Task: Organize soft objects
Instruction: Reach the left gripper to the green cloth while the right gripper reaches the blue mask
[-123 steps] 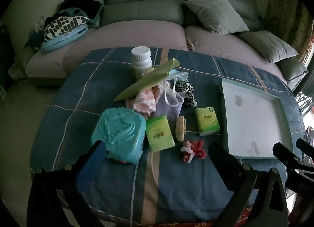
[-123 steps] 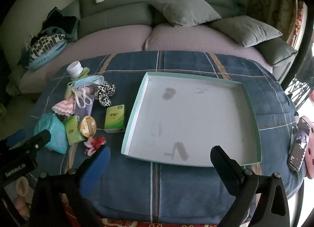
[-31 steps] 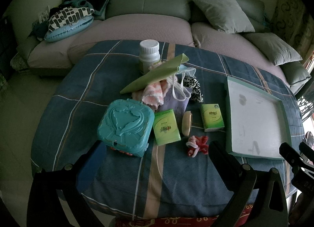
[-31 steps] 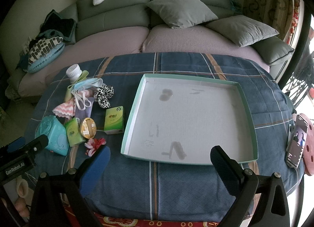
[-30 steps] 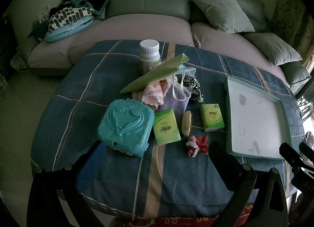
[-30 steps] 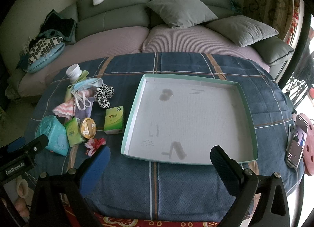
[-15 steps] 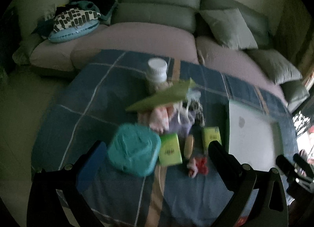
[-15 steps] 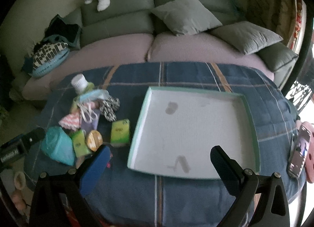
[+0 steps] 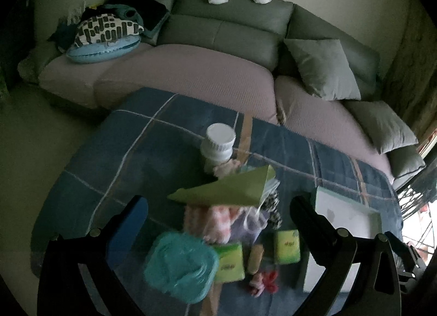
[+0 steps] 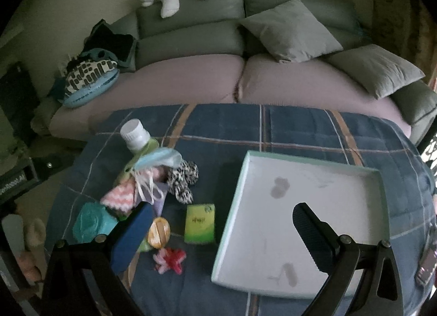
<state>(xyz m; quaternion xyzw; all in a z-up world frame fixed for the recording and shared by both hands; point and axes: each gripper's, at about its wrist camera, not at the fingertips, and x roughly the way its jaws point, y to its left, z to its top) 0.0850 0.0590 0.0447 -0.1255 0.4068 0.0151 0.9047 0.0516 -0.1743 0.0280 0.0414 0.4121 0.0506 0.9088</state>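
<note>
You have one white tray (image 10: 314, 206), two green boxes (image 10: 200, 223), one white-capped bottle (image 10: 135, 131) and a soft pile (image 10: 153, 179) left of the tray; both claws, left claw (image 9: 218, 220) and right claw (image 10: 221, 237), spread empty, now tilted up from before

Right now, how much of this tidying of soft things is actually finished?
Nothing looks sorted yet. The white tray holds no objects. Neither the left tool nor the right tool grips anything; both are open above the table. Still left in the pile beside the tray: the face mask, the pink-striped cloth, the spotted scrunchie and the red-pink hair tie.
</note>
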